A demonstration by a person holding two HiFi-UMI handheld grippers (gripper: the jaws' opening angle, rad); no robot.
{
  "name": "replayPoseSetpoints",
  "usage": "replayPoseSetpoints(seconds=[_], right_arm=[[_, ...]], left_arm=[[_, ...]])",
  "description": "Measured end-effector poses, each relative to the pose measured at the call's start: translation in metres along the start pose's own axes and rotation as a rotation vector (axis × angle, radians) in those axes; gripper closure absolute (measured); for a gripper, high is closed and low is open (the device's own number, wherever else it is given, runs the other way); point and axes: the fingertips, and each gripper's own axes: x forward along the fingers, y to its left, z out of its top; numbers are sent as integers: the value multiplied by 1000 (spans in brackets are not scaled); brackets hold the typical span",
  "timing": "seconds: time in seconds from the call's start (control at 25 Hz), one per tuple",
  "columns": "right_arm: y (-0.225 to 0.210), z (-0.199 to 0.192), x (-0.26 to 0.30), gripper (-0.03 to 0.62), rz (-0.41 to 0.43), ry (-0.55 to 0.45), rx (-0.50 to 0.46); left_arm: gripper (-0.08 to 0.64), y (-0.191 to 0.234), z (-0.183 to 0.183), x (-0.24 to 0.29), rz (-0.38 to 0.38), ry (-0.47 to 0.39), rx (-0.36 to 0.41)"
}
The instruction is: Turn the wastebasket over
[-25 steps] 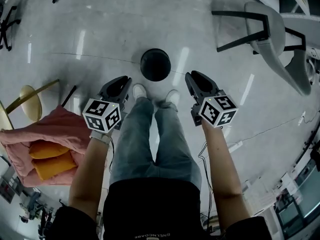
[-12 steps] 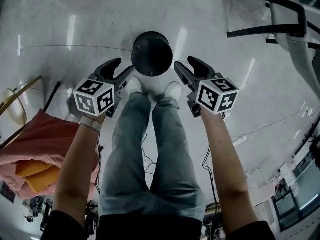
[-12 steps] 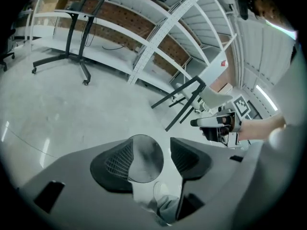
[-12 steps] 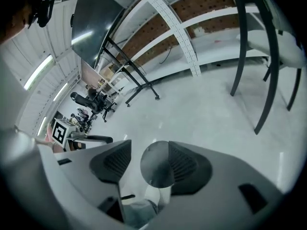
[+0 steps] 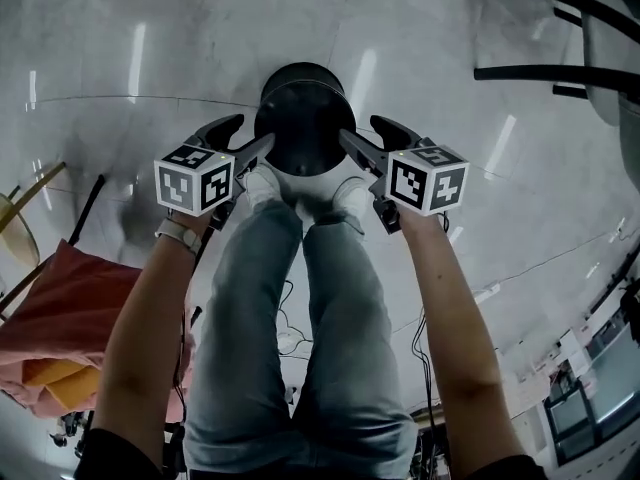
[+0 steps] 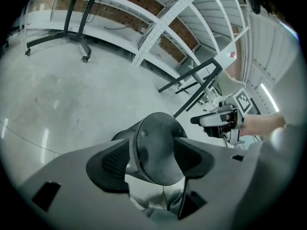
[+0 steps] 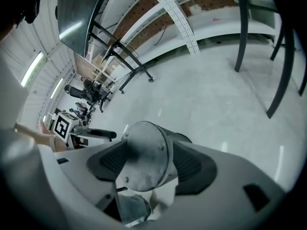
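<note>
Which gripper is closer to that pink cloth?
Left. In the head view the left gripper is above-right of the pink cloth; the right gripper is farther, past the legs and wastebasket. Both have just been opening, gripping nothing.

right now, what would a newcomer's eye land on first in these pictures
The black mesh wastebasket stands base up on the pale floor, just ahead of the person's shoes. The left tool and right tool flank it. Their jaws are open and have just been opening, and the basket shows in each gap, not gripped. A pink cloth lies at the lower left.
</note>
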Motion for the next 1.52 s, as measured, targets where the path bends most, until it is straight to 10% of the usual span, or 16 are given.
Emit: replayPoseSetpoints(seconds=[0.8,0.92,1.52], right_arm=[[-28,-28,61,307,15,152,-87],[-27,-11,52,430,-25,110,-137],[-28,20,31,433,1,-47,-152]], left_arm=[[283,20,-18,49,-79,59,-27],[357,22,-9,41,-17,15,-24],[414,6,53,17,7,-263,-8]])
